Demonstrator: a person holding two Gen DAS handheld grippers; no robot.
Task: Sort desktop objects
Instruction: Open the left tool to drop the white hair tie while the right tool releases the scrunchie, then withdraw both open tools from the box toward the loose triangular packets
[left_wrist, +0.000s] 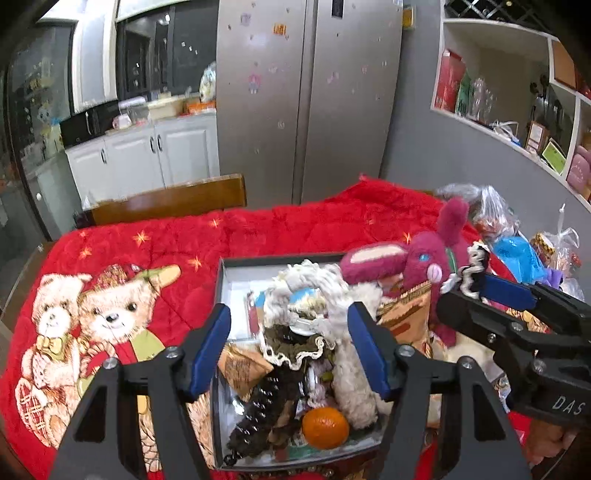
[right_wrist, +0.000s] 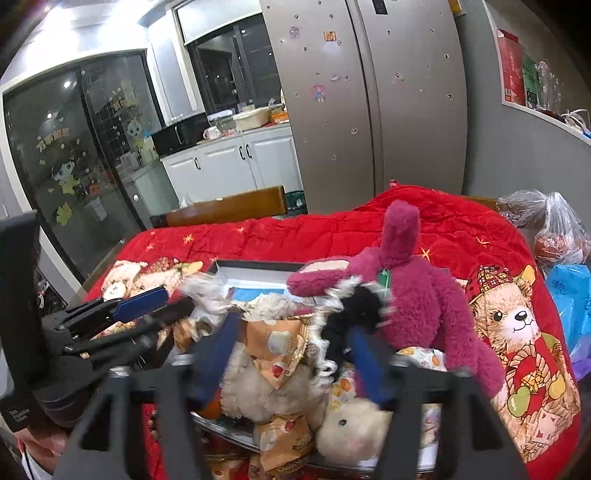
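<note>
Sitting on the red teddy-bear blanket (left_wrist: 295, 229) that covers the counter, the grey box (left_wrist: 221, 332) is heaped with things: a magenta plush rabbit (right_wrist: 417, 302) leaning over its far right side, white fluffy toys (left_wrist: 351, 376), snack packets and an orange (left_wrist: 325, 427). The left gripper (left_wrist: 290, 347) hangs above the box, fingers apart around nothing. The right gripper (right_wrist: 291, 356) has fingers parted too, with a black-and-white frilly scrunchie (right_wrist: 351, 314) draped at the tip of one finger.

Definitely someone's home kitchen: big steel double-door fridge (left_wrist: 308, 99) with stickers, white cabinets (left_wrist: 147, 155), a microwave (left_wrist: 88, 122) on the counter, wall shelves (left_wrist: 517, 92) crammed with boxes.
</note>
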